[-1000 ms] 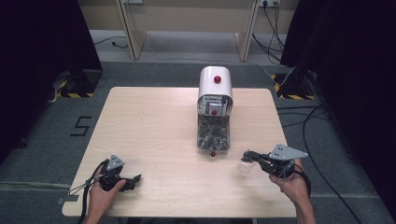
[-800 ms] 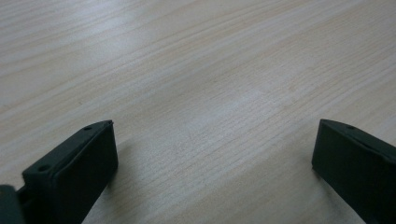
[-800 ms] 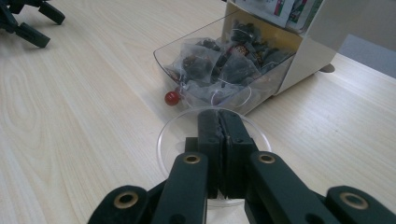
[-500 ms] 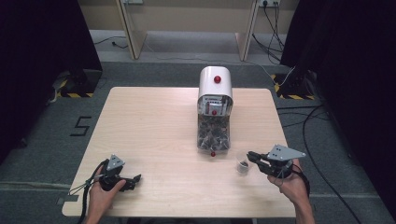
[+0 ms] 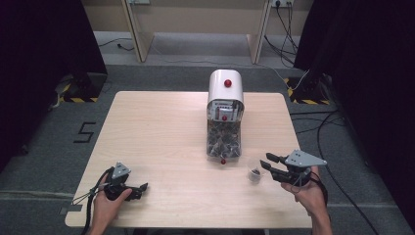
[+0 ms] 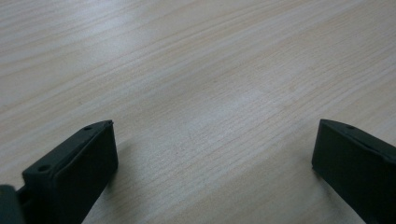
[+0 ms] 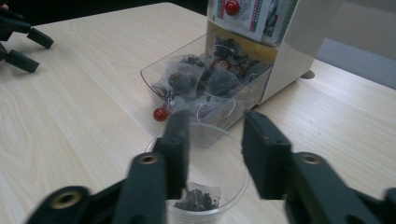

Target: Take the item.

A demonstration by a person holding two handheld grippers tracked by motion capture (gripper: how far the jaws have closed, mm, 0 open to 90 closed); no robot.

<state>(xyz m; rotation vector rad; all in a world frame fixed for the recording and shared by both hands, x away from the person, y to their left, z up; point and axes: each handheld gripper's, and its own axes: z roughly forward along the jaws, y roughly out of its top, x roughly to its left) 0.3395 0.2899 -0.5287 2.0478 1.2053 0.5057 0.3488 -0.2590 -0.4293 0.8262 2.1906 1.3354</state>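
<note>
Here, nearest me, my left gripper lies low over the front left of the worktop, its fingers spread wide with only bare wood grain between them. At the front right, my right gripper points toward a clear plastic cup standing on the worktop just ahead of it. In the right gripper view the fingers are parted above the cup, not gripping it, and a dark tea bag lies at the cup's bottom. Just beyond the cup sits a clear tray heaped with more tea bags, a small red ball at its front edge. Behind the tray rises the white dispenser with a red knob on top.
</note>
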